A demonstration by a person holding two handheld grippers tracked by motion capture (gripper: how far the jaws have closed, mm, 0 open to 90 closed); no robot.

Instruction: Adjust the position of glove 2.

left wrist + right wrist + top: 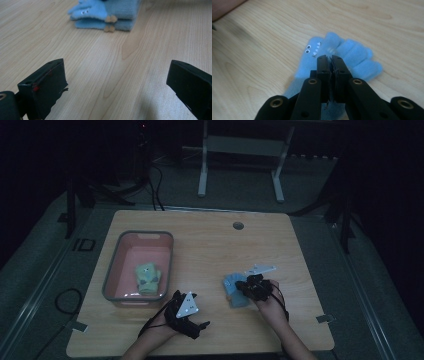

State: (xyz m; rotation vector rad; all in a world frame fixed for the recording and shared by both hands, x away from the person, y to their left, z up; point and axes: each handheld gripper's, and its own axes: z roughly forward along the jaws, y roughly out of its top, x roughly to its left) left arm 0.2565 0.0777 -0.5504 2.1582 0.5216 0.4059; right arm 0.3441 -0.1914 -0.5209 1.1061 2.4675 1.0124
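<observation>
Blue glove [352,56] with googly eyes and white teeth, folded flat on the wooden table [210,245], fingers splayed, right of a pink bin [112,265]

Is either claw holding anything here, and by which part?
Left claw is open over bare table. Right claw is shut over the blue glove; whether it pinches fabric cannot be told.

Left claw [176,301] gapes (resting low); right claw [243,285] closed.
</observation>
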